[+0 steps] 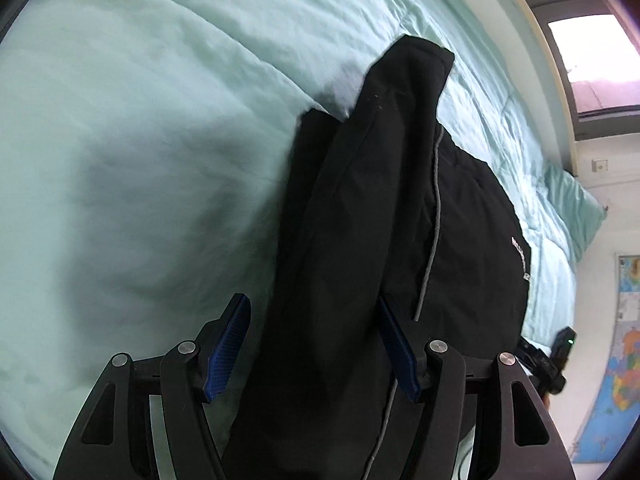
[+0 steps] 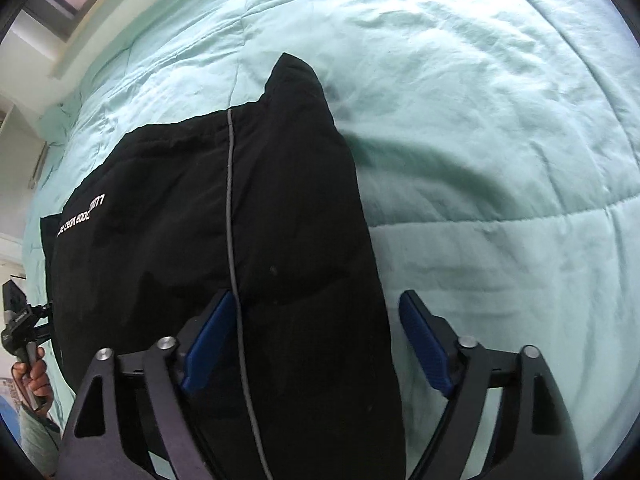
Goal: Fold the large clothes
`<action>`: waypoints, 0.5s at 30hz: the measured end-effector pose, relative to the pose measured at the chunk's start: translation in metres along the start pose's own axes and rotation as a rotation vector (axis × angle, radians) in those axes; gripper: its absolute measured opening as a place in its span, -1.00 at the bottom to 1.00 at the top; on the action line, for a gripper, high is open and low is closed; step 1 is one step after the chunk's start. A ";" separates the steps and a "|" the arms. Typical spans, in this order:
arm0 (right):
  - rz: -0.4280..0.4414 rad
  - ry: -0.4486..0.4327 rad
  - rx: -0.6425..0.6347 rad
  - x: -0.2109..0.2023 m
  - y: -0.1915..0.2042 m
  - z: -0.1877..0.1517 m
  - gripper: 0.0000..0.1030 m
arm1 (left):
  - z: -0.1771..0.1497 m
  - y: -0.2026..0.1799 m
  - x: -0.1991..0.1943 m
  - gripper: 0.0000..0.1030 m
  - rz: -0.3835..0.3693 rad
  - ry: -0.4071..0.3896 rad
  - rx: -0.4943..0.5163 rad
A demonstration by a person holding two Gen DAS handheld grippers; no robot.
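White lettering runs along the far left side of the black jacket [image 2: 224, 216] ahead of the right claw [image 2: 314, 336]; it is too small and warped to read, perhaps a brand name. A grey zipper line [image 2: 230, 208] runs from that claw's left pad straight away from it. The jacket lies on a mint-green quilt [image 2: 500, 140] on the bed. Its right edge falls between the right claw's wide-open pads, which grip nothing; bare quilt spreads to the right and beyond. The left claw [image 1: 314, 346] also stands open, a raised fold of jacket [image 1: 360, 200] between its pads, apparently not pinched. Open quilt [image 1: 140, 140] lies to its left; a wall map [image 1: 624, 360] hangs far right.
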State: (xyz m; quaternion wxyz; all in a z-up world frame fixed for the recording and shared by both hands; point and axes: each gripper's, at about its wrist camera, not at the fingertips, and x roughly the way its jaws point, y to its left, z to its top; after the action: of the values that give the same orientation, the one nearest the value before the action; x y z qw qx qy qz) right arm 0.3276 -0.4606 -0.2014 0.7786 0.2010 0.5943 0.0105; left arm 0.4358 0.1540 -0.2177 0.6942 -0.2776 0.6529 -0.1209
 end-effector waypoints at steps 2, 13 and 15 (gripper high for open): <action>0.059 0.038 -0.005 0.010 -0.001 0.003 0.70 | 0.004 0.004 0.012 0.32 -0.063 0.022 -0.020; 0.291 0.087 -0.042 0.038 0.016 0.008 0.15 | -0.002 -0.001 0.025 -0.02 -0.187 -0.035 -0.006; 0.279 0.090 -0.110 0.034 0.024 0.008 0.10 | -0.004 -0.007 0.019 -0.11 -0.191 -0.036 0.039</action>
State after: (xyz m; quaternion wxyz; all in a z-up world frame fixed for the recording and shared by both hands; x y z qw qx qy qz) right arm 0.3504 -0.4320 -0.2233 0.7521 0.2382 0.5933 0.1602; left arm 0.4352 0.1373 -0.2301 0.6963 -0.3271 0.6085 -0.1944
